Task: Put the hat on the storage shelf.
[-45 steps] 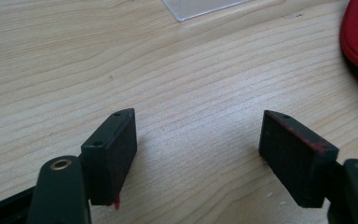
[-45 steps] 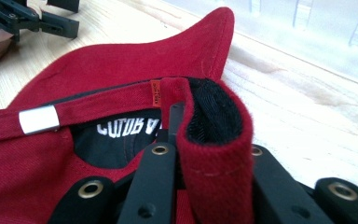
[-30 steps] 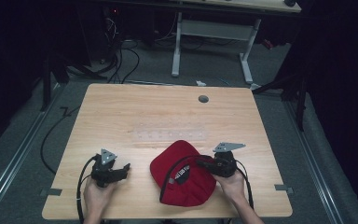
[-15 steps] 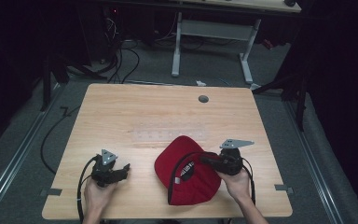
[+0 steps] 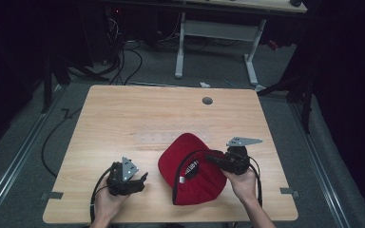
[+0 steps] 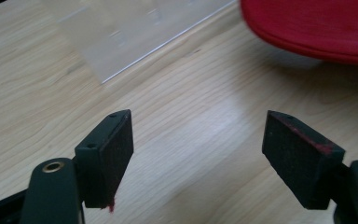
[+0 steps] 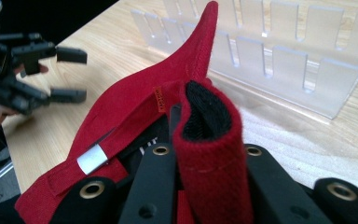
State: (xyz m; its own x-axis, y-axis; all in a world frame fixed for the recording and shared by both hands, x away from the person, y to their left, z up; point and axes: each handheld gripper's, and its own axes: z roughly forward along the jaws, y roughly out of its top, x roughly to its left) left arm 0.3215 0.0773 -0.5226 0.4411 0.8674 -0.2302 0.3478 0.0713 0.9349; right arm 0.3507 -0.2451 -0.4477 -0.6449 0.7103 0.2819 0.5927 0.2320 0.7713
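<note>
Red cap (image 5: 193, 171) now further tilted in right tool (image 5: 210, 158)

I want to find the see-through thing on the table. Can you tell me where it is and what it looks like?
Look at the wooden table, near its middle. Just behind the red cap held by the right gripper lies a clear plastic rack with rows of slots. It is the one see-through thing there, so the wood shows through it.
</note>
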